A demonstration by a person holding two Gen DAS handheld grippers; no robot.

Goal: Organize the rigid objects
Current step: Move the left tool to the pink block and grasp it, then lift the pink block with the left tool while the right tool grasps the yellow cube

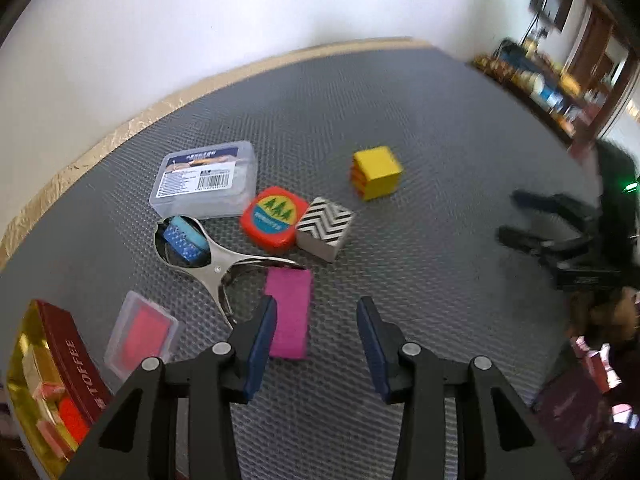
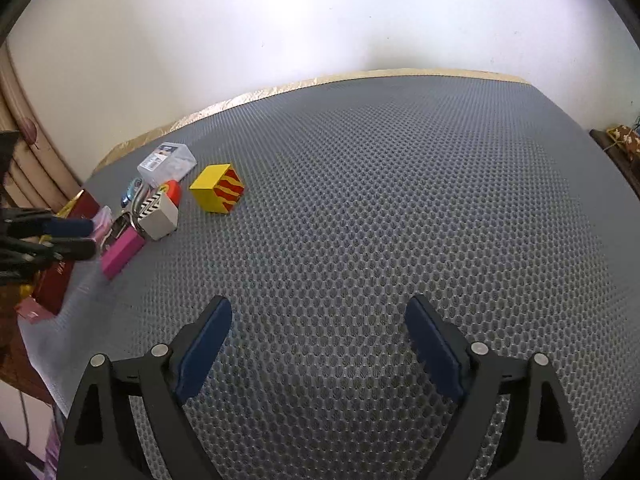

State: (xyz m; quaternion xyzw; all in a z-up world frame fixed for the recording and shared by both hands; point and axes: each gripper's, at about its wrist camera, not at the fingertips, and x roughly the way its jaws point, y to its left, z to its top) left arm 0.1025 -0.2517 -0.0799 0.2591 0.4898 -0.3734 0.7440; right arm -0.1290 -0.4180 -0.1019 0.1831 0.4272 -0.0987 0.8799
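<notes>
On the grey mat lie a magenta block [image 1: 290, 312], a zigzag black-and-white block [image 1: 325, 227], a round-cornered red tin [image 1: 274, 218], a yellow cube [image 1: 377, 172], a clear plastic case [image 1: 206, 178], a metal tool [image 1: 212, 264] with a blue piece in its handle, and a small clear box with a red insert [image 1: 140, 334]. My left gripper [image 1: 316, 312] is open just above the magenta block's right side. My right gripper [image 2: 318, 312] is open over bare mat, far right of the cluster; the yellow cube [image 2: 218, 194] and magenta block [image 2: 120, 252] show at its left.
A red toffee tin [image 1: 76, 364] with a gold tray of small pieces sits at the near left. The mat's far edge [image 1: 120, 132] meets a white wall. Shelves with clutter [image 1: 552, 88] stand off the table's right. The right gripper shows in the left wrist view [image 1: 516, 220].
</notes>
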